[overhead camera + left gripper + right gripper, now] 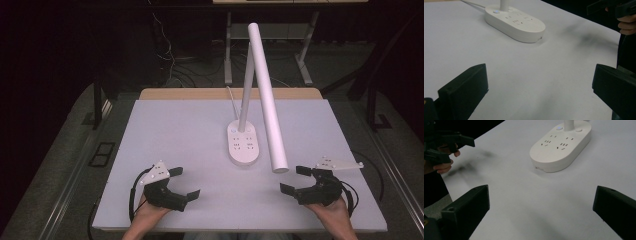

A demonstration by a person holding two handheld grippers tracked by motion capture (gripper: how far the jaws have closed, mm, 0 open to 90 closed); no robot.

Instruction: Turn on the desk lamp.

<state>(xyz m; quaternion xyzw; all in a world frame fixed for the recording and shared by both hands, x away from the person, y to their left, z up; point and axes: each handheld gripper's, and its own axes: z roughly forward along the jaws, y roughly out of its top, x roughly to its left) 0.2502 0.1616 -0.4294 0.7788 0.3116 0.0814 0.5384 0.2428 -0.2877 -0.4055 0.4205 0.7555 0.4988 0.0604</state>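
The white table (190,150) carries one item: a white desk lamp. Its oval base (243,143) sits slightly right of centre, at about 1 o'clock from the table's middle, with sockets and two buttons on top. A thin stem (245,90) rises from the base's far end, and the long tubular lamp head (267,95) slants down toward 5 o'clock, its free end hanging above the table near the right gripper (295,180).

The left gripper (187,182) rests at 7 o'clock near the front edge, jaws wide, nothing between them. The right gripper sits at 5 o'clock, jaws also wide and empty; its own view shows the base (561,145) ahead, well apart.

Judgement: work on the lamp is not yet begun. Approach, contact and any press or adjustment all remain.
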